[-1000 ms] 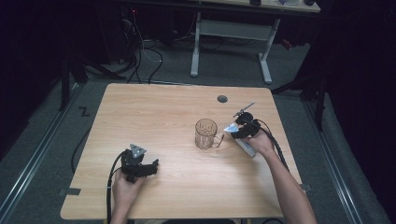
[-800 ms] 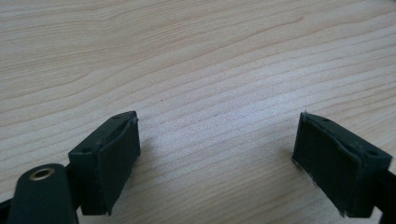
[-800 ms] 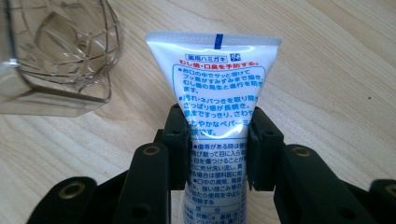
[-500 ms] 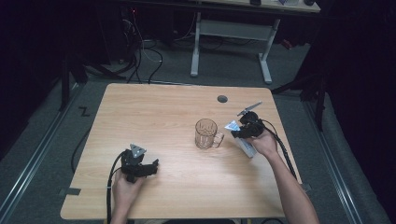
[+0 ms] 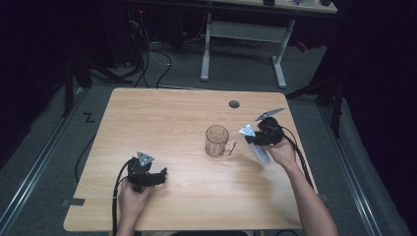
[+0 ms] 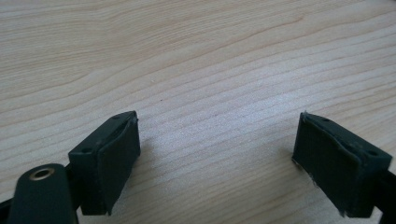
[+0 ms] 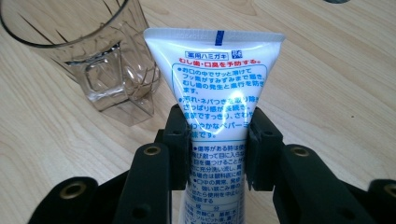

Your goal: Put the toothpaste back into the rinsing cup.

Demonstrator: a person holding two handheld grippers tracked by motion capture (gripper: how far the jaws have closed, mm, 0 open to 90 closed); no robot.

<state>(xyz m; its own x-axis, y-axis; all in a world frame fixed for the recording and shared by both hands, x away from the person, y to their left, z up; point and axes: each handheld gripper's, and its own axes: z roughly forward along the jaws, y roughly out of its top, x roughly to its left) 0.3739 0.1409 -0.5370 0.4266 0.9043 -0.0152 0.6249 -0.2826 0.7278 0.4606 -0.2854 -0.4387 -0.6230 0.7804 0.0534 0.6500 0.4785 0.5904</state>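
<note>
A clear glass mug (image 5: 217,140) (image 7: 88,51) stands near the middle of the wooden table (image 5: 172,118), its handle toward the right. Just right of it, my right gripper (image 5: 256,136) (image 7: 218,140) is held above the table, shut on a white toothpaste tube (image 5: 260,153) (image 7: 215,79) with blue and red print. The tube's crimped flat end points toward the mug, and its body runs back under the hand. My left gripper (image 5: 158,177) (image 6: 217,154) rests low at the front left, jaws open over bare wood.
A small dark round grommet (image 5: 234,104) sits in the table near its far edge. Beyond the table stand a white desk frame (image 5: 243,34) and loose cables on the grey floor. A cable trails from each gripper toward the person.
My right gripper has risen a little with the toothpaste tube and shifted slightly away from the mug. The left gripper has stayed still.
</note>
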